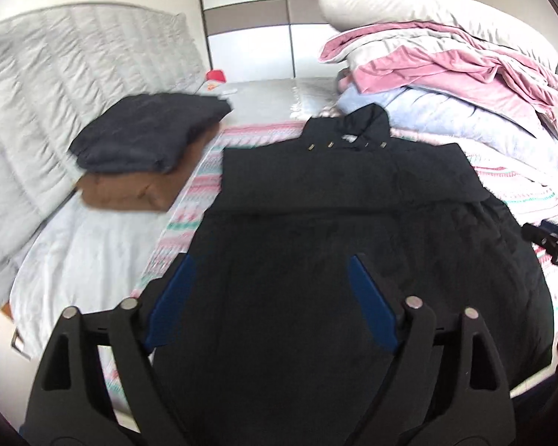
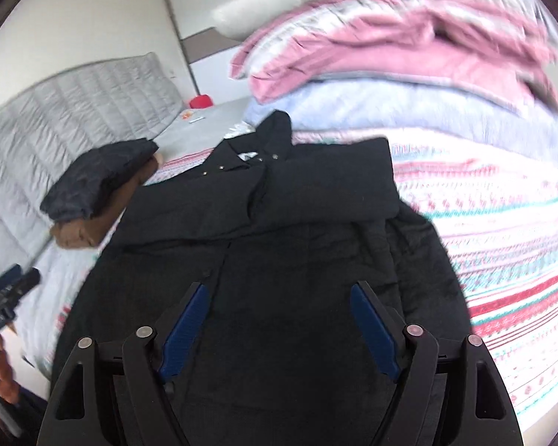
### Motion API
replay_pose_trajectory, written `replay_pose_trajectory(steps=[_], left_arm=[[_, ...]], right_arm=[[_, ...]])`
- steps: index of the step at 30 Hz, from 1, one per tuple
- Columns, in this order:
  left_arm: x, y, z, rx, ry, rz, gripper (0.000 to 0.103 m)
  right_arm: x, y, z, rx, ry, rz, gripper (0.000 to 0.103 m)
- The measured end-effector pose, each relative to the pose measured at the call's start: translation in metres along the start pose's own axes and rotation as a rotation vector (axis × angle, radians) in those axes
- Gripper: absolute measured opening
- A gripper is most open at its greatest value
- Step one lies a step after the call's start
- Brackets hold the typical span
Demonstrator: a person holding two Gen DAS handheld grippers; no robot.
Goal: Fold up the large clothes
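Observation:
A large black coat lies spread on the bed with its collar and gold snaps at the far end and both sleeves folded across the chest; it also shows in the right wrist view. My left gripper is open and empty above the coat's lower half. My right gripper is open and empty above the same lower part. The right gripper's tip shows at the right edge of the left wrist view. The left gripper shows at the left edge of the right wrist view.
A folded dark garment on a folded brown one sits at the left of the bed. Stacked pink, white and blue quilts pile at the back right. A striped patterned sheet covers the bed. A grey padded headboard is at left.

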State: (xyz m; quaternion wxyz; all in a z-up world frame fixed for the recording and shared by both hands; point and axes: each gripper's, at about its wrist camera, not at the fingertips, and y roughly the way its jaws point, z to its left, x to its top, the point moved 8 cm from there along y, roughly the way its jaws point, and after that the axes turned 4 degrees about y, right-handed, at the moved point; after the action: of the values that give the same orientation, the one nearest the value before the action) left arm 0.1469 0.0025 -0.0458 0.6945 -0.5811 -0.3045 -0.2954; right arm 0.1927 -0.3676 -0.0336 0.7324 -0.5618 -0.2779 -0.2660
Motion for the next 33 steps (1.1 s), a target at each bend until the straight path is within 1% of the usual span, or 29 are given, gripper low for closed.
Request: replay_pose_trajectory(steps=[1, 3, 5, 6, 8, 10, 11, 14, 16, 18, 19, 21, 23, 25, 27, 29, 31, 33], left_arm=[[-0.009, -0.002, 0.008, 0.0, -0.007, 0.005, 0.086], [-0.036, -0.003, 0.037, 0.027, -0.044, 0.022, 0.086], [-0.059, 0.0, 0.058, 0.013, -0.084, 0.04, 0.086], [-0.074, 0.003, 0.071, -0.004, -0.113, 0.062, 0.086], [-0.097, 0.01, 0.09, -0.004, -0.159, 0.086, 0.086], [-0.117, 0.018, 0.106, 0.016, -0.195, 0.114, 0.086], [-0.125, 0.02, 0.11, 0.019, -0.204, 0.127, 0.086], [-0.137, 0.023, 0.115, 0.003, -0.237, 0.14, 0.086], [-0.146, 0.023, 0.113, -0.013, -0.242, 0.147, 0.086], [-0.154, 0.026, 0.11, -0.029, -0.241, 0.168, 0.086], [-0.159, 0.028, 0.11, -0.022, -0.246, 0.178, 0.086], [-0.168, 0.028, 0.113, -0.023, -0.256, 0.192, 0.086], [-0.173, 0.025, 0.112, -0.032, -0.262, 0.194, 0.086], [-0.179, 0.022, 0.111, -0.035, -0.259, 0.201, 0.086], [-0.182, 0.022, 0.111, -0.035, -0.256, 0.208, 0.086], [-0.184, 0.021, 0.11, -0.038, -0.254, 0.204, 0.086], [-0.186, 0.022, 0.109, -0.041, -0.258, 0.207, 0.086], [-0.187, 0.023, 0.107, -0.054, -0.261, 0.216, 0.086]], right_arm=[[-0.008, -0.006, 0.0, -0.026, -0.022, -0.012, 0.092], [-0.023, -0.013, -0.007, -0.069, -0.027, -0.026, 0.093], [-0.04, -0.021, -0.024, -0.17, -0.025, -0.044, 0.093], [-0.049, -0.026, -0.035, -0.257, -0.036, -0.062, 0.093], [-0.061, -0.034, -0.049, -0.366, -0.06, -0.07, 0.093], [-0.072, -0.039, -0.06, -0.41, -0.054, -0.064, 0.093], [-0.079, -0.041, -0.066, -0.413, -0.038, -0.051, 0.093], [-0.095, -0.046, -0.079, -0.427, -0.006, -0.024, 0.093], [-0.105, -0.05, -0.086, -0.447, 0.009, -0.004, 0.093], [-0.119, -0.053, -0.095, -0.448, 0.039, 0.028, 0.093], [-0.126, -0.054, -0.101, -0.442, 0.065, 0.048, 0.093], [-0.14, -0.054, -0.114, -0.412, 0.13, 0.091, 0.093], [-0.153, -0.058, -0.13, -0.372, 0.216, 0.128, 0.093], [-0.169, -0.064, -0.151, -0.362, 0.323, 0.167, 0.093], [-0.186, -0.066, -0.168, -0.313, 0.446, 0.211, 0.093], [-0.198, -0.066, -0.178, -0.213, 0.558, 0.245, 0.092], [-0.204, -0.066, -0.18, -0.191, 0.572, 0.267, 0.09], [-0.205, -0.063, -0.173, -0.17, 0.549, 0.284, 0.088]])
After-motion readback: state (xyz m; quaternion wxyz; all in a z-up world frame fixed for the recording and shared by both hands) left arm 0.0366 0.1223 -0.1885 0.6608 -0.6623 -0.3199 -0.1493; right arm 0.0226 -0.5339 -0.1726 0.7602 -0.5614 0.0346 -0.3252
